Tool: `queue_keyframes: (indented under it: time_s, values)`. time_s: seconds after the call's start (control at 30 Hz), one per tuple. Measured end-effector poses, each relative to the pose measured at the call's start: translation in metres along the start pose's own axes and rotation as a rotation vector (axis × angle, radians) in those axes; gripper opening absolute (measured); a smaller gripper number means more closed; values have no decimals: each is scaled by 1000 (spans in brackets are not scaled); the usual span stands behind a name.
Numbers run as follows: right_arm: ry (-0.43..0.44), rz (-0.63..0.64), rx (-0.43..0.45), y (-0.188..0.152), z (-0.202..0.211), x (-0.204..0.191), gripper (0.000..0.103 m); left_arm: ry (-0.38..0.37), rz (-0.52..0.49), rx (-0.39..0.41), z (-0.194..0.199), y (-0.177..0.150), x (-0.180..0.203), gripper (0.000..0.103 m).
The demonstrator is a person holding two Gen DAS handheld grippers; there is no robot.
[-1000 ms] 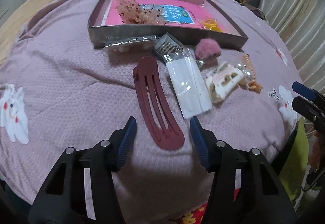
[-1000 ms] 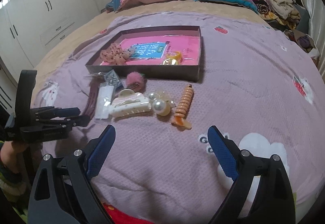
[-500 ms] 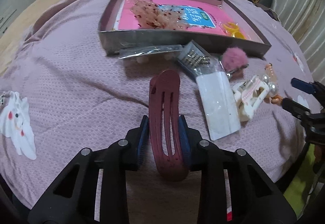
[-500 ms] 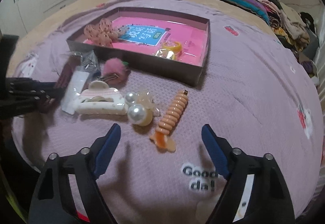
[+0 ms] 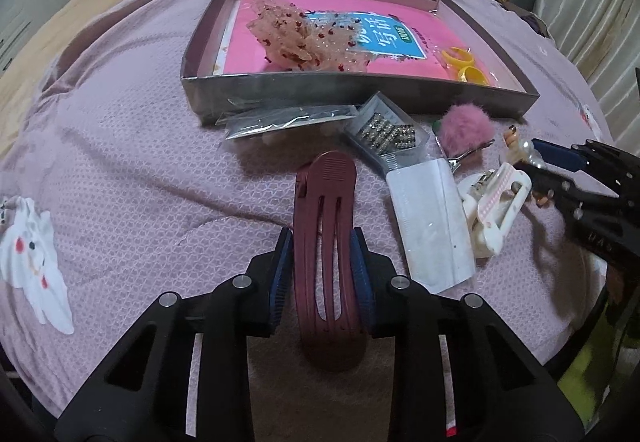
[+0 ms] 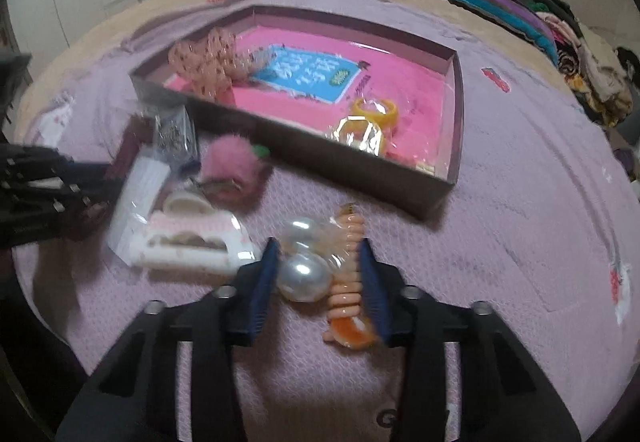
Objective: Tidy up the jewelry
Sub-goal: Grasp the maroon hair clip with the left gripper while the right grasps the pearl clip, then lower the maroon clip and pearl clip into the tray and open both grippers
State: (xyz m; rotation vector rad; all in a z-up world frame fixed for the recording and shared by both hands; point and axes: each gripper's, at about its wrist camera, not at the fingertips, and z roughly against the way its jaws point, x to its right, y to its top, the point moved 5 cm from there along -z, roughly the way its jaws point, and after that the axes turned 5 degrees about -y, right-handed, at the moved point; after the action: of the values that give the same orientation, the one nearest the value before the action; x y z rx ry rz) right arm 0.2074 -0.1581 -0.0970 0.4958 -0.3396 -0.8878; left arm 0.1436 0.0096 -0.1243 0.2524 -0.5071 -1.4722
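My left gripper (image 5: 322, 274) is shut on a long maroon hair clip (image 5: 326, 234), held lengthwise between the blue pads over the purple bedspread. My right gripper (image 6: 320, 282) is closed around a bag with two large pearls (image 6: 300, 274) and an orange spiral hair clip (image 6: 348, 282), both pads touching them. The right gripper also shows at the right edge of the left wrist view (image 5: 560, 169). A shallow grey box (image 5: 360, 89) with a pink lining lies beyond, holding a peach bow (image 5: 296, 29) and yellow rings (image 6: 372, 113).
On the bedspread between grippers and box lie a white claw clip (image 6: 192, 238), a pink pompom clip (image 6: 232, 165), a white packet (image 5: 432, 217), a bag of rhinestone clips (image 5: 388, 133) and a flat bagged item (image 5: 288, 119). Bedding and clothes are piled behind.
My left gripper closed on the maroon clip and lifted it slightly. My right gripper moved forward and down and closed from wide open around the pearls and orange clip.
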Motion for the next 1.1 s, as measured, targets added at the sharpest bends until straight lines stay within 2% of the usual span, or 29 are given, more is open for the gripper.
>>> queue_keyframes:
  time_s: [0.33,0.7,1.1]
  values:
    - [86,-159,55,-10,31,19,35,-64,-33,31,22,1,21,21]
    - [59,-241,129,-27,74,39,35,-102,-80,90,53,10,46,21]
    - [42,-294,206,-19,109,60,35,-112,-107,118,67,37,60,21]
